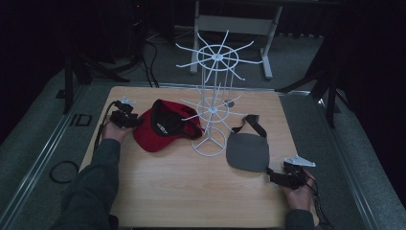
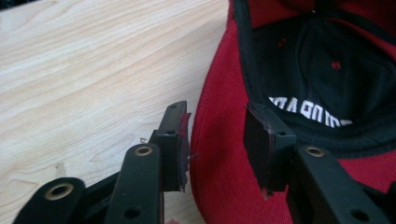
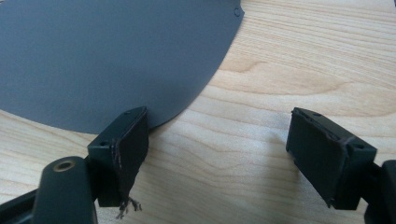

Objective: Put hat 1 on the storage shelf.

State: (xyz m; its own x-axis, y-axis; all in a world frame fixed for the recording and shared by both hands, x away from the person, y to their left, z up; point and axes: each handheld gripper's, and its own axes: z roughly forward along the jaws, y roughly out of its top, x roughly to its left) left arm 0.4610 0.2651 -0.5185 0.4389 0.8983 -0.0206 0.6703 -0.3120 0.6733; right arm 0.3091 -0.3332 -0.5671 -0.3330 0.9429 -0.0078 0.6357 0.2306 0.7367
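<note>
The red baseball cap (image 1: 160, 127) lies upturned at centre-left of the high view beside the white wire rack (image 1: 210, 103); light and floppy, it looks best pinched at its stiffer brim; left gripper (image 2: 217, 135) half-spread astride that edge, unpressed; right gripper (image 3: 217, 154) spread wide by the grey visor (image 1: 247, 151).

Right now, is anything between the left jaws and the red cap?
Nothing visible. The left gripper has open jaws straddling the red baseball cap's brim edge on the wooden table.
</note>
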